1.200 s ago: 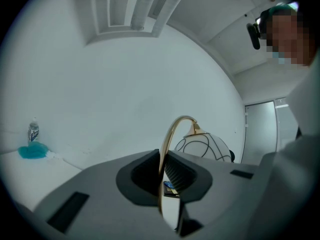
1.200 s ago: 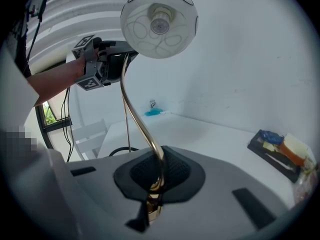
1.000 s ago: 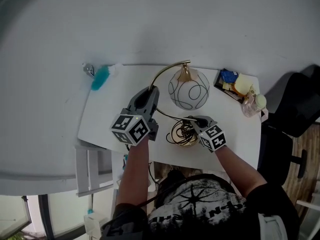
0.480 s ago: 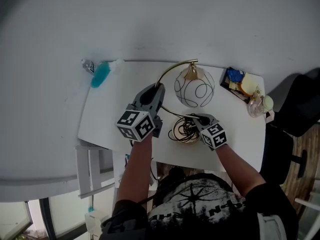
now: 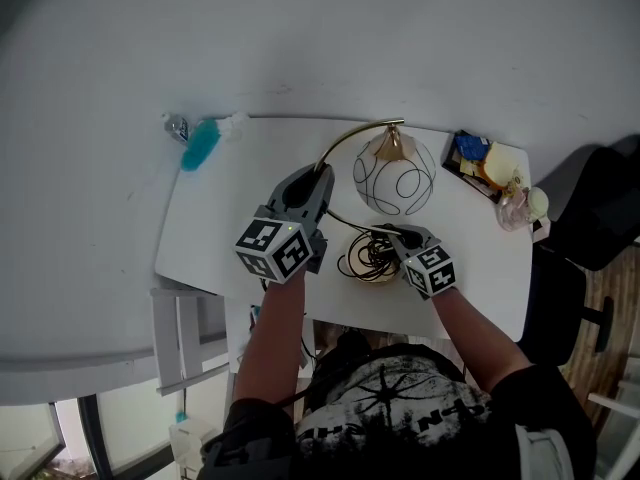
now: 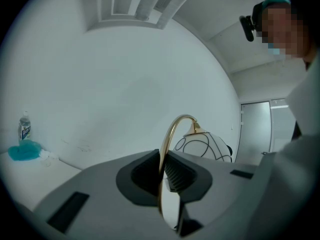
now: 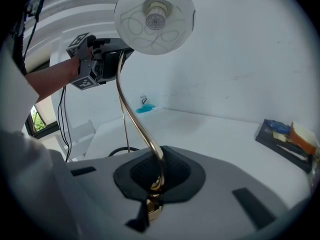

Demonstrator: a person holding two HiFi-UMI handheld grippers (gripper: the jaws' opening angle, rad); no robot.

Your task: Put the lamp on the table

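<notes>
**Item:** lamp [image 5: 393,176], with white globe shade, brass arched stem [image 6: 167,134] and black cord [image 5: 362,258] coiled at its lower end.

**Location:** over the near half of the white tabletop [image 5: 225,223], shade toward the wall. No view settles whether the lower end rests on the surface or hangs just above it.

**Holds:**
- Left gripper [image 5: 318,176]: clenched on the stem where the arch begins to rise.
- Right gripper [image 5: 392,234]: clenched on the stem low down, just above the cord.

**Change over the last second:** lamp and both grippers have drifted a little to the person's right and toward the wall. The shade now sits nearer the tray of small items [image 5: 478,166] at the right edge. Both holds are unaltered.

**Also present:** blue cloth [image 5: 200,150] and small bottle [image 5: 177,128] at the far left corner, well apart from the lamp.

**Assessment:** the lamp is being moved to its final spot and looks close to placed. Setting it firmly down and letting go remain.
</notes>
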